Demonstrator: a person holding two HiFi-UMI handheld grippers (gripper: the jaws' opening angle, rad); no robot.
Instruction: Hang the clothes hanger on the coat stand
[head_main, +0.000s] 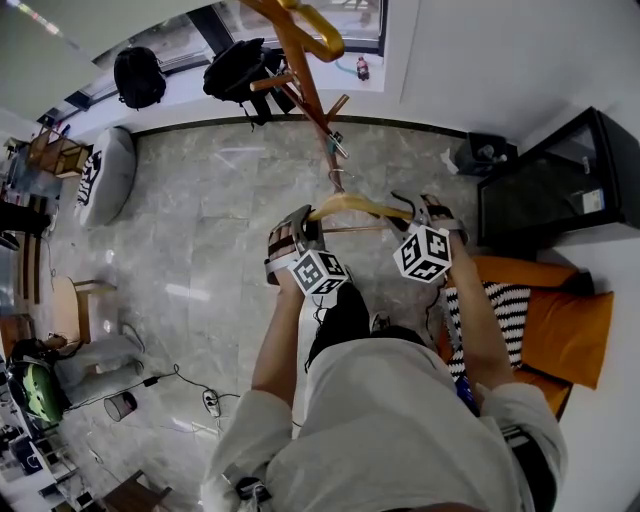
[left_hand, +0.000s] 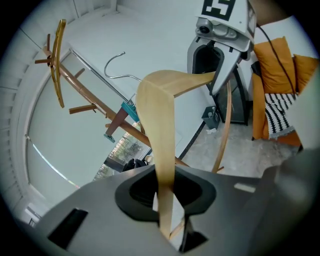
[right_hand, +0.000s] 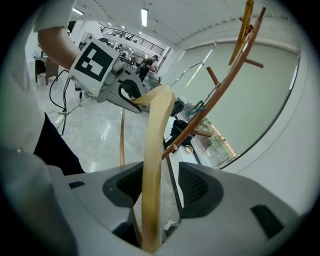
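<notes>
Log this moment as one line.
left gripper: shut on hanger | right gripper: open, hanger arm between jaws | hook: beside coat stand, not yet on a peg

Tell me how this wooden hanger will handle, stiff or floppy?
Probably stiff: the wooden hanger holds its curve with only the left gripper clamped on one arm. Likely light, being thin. It could pivot, since the right gripper stands open around it.
</notes>
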